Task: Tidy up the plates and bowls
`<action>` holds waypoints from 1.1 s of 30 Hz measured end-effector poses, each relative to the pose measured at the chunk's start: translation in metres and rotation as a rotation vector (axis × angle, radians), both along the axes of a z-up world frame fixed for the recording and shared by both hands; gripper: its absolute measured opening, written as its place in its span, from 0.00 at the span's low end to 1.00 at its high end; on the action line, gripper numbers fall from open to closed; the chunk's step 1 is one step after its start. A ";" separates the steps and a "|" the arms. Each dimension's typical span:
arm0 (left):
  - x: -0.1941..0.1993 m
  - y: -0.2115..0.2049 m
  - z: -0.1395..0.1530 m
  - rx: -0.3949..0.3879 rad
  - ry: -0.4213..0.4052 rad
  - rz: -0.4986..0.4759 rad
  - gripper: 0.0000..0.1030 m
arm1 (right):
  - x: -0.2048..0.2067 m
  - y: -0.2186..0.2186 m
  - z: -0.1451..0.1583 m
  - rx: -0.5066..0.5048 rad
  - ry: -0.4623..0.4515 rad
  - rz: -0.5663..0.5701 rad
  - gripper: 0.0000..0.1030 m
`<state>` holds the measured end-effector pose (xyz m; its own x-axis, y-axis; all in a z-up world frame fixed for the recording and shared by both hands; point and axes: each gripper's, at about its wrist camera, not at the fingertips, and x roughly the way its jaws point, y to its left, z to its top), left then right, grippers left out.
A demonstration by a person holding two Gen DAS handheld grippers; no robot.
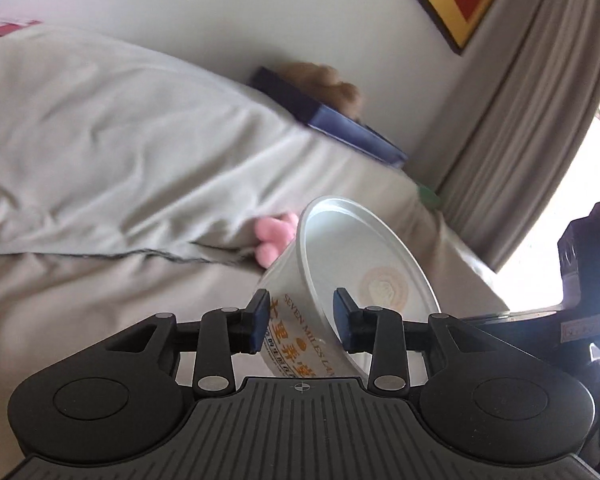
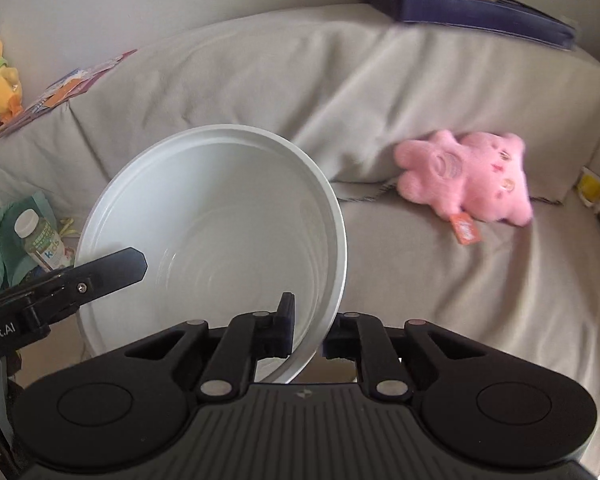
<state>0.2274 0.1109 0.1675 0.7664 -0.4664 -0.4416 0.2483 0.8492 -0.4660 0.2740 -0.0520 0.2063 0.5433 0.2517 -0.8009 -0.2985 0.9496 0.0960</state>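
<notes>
My left gripper is shut on the rim of a white paper bowl with orange print on its side, held tilted above a grey sofa. My right gripper is shut on the rim of a plain white bowl, one pad inside the wall and one outside. The tip of the left gripper reaches in over that bowl's left rim in the right wrist view. Part of the right gripper shows at the right edge of the left wrist view.
A grey covered sofa fills both views. A pink plush toy lies on its seat. A dark blue tray with a brown plush sits on the backrest. A bottle on green cloth and a yellow duck toy are at left. Curtain at right.
</notes>
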 end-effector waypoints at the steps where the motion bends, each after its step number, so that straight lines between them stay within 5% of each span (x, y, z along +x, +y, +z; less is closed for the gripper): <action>1: -0.002 -0.018 -0.006 0.011 0.012 -0.035 0.37 | -0.004 -0.018 -0.003 -0.006 0.009 -0.022 0.12; 9: 0.018 -0.108 -0.058 0.176 0.166 -0.167 0.36 | -0.004 -0.107 -0.069 0.036 0.104 -0.112 0.13; 16: 0.041 -0.124 -0.100 0.266 0.314 -0.175 0.36 | 0.002 -0.115 -0.111 0.046 0.119 -0.113 0.12; 21: 0.032 -0.098 -0.088 0.124 0.274 -0.151 0.36 | 0.001 -0.122 -0.101 0.079 0.086 -0.122 0.19; 23: 0.025 -0.088 -0.075 0.117 0.228 -0.146 0.36 | -0.001 -0.122 -0.092 0.065 0.051 -0.139 0.42; 25: 0.017 -0.074 -0.065 0.126 0.187 -0.136 0.36 | -0.003 -0.123 -0.082 0.047 0.019 -0.156 0.53; 28: 0.001 -0.040 -0.056 0.176 0.152 -0.091 0.36 | -0.015 -0.119 -0.061 0.029 -0.059 -0.186 0.53; 33: -0.021 0.040 -0.058 0.285 0.182 0.150 0.36 | -0.049 -0.083 -0.027 0.162 -0.081 -0.083 0.53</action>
